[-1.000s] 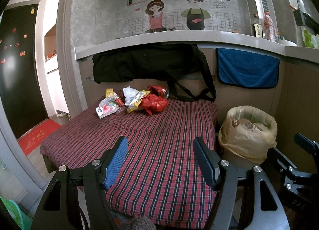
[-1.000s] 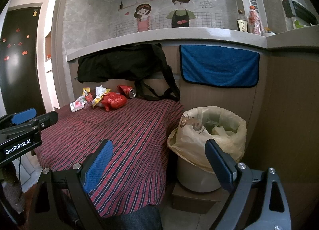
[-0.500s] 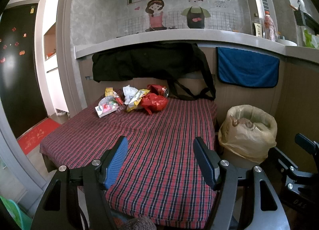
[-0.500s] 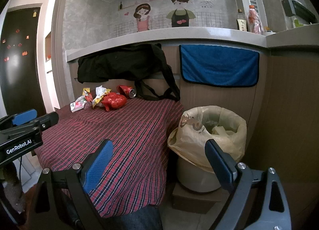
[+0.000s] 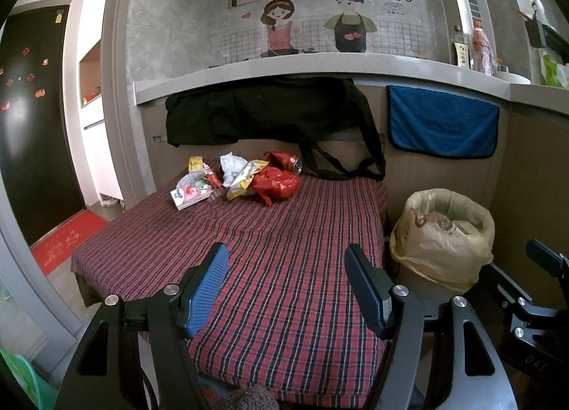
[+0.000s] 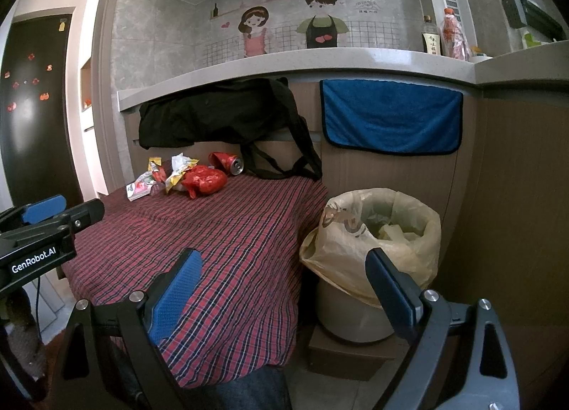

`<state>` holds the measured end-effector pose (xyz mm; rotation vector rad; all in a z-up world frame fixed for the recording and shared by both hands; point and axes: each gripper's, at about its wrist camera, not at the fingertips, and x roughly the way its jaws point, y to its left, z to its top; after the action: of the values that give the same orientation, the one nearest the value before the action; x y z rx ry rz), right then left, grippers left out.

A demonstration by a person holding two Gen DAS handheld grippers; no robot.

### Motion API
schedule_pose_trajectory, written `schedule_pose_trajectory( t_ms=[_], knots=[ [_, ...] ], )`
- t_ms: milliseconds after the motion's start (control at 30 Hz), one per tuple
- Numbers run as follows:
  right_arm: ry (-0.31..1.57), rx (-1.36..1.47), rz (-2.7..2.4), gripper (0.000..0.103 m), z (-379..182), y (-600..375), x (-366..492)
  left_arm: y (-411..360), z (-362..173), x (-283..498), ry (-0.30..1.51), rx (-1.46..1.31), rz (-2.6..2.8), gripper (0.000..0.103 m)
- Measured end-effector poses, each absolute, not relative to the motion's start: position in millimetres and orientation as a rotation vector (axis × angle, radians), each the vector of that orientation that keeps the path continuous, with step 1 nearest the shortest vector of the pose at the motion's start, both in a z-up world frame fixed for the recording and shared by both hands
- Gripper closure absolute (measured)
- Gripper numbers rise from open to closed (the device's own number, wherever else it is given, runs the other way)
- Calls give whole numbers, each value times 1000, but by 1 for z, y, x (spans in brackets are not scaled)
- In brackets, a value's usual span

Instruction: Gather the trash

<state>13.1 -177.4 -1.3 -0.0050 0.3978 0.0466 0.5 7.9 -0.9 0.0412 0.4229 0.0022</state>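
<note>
- Left wrist view: low at near edge of plaid table (image 5: 284, 232), facing the far counter wall.
- Right wrist view: further right, same heading, trash bin (image 6: 377, 250) closer.
- Shared: table, trash pile (image 5: 242, 179), bin, wall mural (image 6: 291, 29).

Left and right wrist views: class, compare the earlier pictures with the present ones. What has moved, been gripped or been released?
Nothing visibly changed. The left gripper and right gripper are both open and empty above the near end of the table; the trash pile lies untouched at the far end, and the bin stands beside the table.
</note>
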Motion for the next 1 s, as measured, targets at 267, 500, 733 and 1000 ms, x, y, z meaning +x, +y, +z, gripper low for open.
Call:
schedule_pose_trajectory(
  t_ms=[267,500,733,1000],
  knots=[
    [398,-4,49,11,0,-178,13,10,0,1,423,37,3,35],
    [397,-5,47,11,0,-178,13,11,1,1,423,36,3,35],
    [398,-4,48,11,1,-178,14,12,1,1,427,33,3,35],
    [398,-8,49,11,0,-177,16,14,5,6,430,29,1,35]
  ],
)
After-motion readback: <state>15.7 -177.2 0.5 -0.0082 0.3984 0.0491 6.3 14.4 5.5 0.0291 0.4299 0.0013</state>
